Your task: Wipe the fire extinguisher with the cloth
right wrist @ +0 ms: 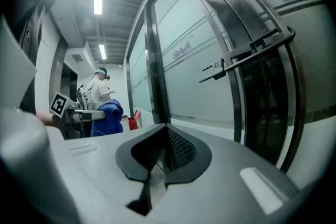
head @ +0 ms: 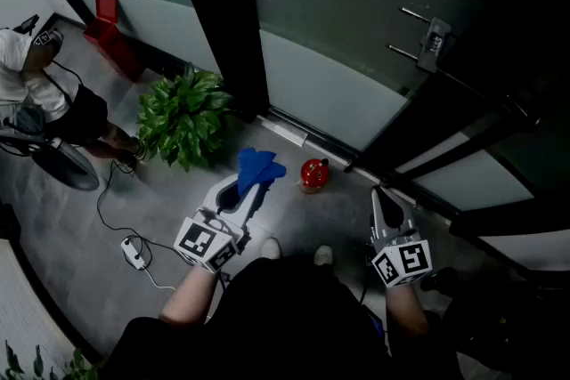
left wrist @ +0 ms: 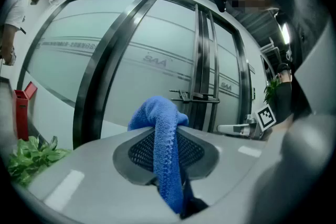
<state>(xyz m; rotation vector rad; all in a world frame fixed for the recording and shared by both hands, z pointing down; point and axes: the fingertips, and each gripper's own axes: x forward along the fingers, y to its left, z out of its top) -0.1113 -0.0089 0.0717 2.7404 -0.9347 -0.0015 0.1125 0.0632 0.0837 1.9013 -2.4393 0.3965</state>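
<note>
Head view, near to far: left gripper point(head: 247, 190) clamped on blue cloth point(head: 258, 166); right gripper point(head: 381, 197) closed, nothing between jaws; red fire extinguisher point(head: 312, 174) upright on floor point(head: 169, 191) just beyond cloth, beside glass doors point(head: 325, 89); lettering "SAA" point(left wrist: 157, 62) legible on glass in both gripper views.

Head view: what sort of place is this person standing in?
Probably an office-building corridor or entrance: a frosted glass wall with dark metal frames, a bar door handle, and a potted plant and red fire extinguisher on the grey floor.
</note>
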